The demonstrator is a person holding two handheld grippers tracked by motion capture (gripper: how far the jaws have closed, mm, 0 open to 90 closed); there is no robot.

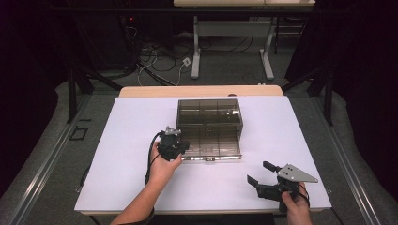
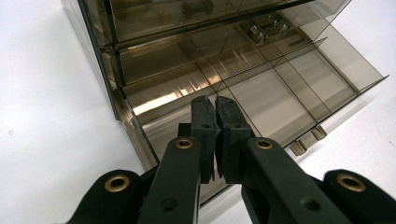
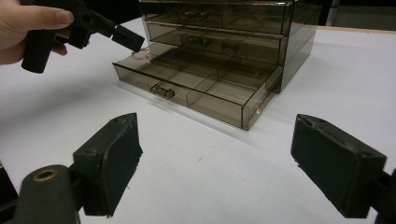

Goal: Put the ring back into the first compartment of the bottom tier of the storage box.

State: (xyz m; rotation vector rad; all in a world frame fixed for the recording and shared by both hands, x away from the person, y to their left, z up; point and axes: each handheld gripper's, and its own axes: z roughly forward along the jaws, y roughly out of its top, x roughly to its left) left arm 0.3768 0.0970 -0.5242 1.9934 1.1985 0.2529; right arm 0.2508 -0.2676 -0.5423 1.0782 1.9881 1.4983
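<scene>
The smoky drawer box [image 1: 209, 112] stands mid-surface [image 1: 131, 140]; its bottom drawer [image 1: 211, 143] is pulled out toward the person, long axis running left to right; the left claw [image 2: 215, 103], pressed together, hovers over the drawer's left end; the right claw [image 1: 259, 172] rests spread, well apart.

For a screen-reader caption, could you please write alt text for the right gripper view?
A smoky clear drawer box stands on a white table, its bottom drawer pulled out. The left tool, shut, reaches over the drawer's corner; the right tool waits open in front.
</scene>
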